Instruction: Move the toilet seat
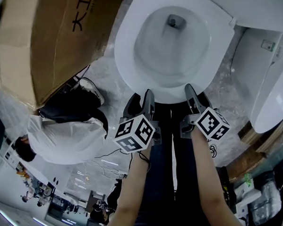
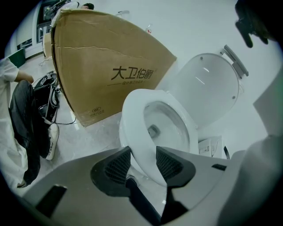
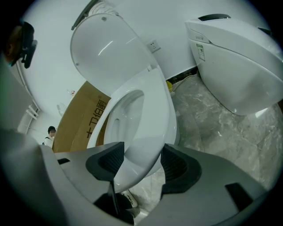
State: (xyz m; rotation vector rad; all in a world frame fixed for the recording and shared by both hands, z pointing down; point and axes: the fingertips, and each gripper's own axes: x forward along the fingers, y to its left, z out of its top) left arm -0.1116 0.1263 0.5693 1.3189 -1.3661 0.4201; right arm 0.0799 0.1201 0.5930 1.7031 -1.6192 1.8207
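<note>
Two claws grip the front rim of the seat (image 1: 126, 49), side by side, at 6 o'clock of the white ring in the head view. The left claw (image 1: 141, 98) has the rim filling the gap between its ribbed pads, and both pads seem to press on it. The right claw (image 1: 196, 94) holds the same rim just beside it, toward 5 o'clock, with one pad over the seat and one under. The seat lies over the bowl (image 1: 168, 42) at 12 o'clock in the head view. Whether its front edge is clear of the bowl's rim is hard to tell, though from the right claw's camera it looks tilted. The lid (image 3: 110, 48) stands upright behind the seat. A cardboard box (image 1: 57, 39) with dark print sits near the toilet at 10 o'clock. A second toilet (image 3: 234, 62) stands at 3 o'clock on the marbled floor (image 1: 101, 74). A person in white (image 1: 62, 138) crouches at 8 o'clock, beside the box.
</note>
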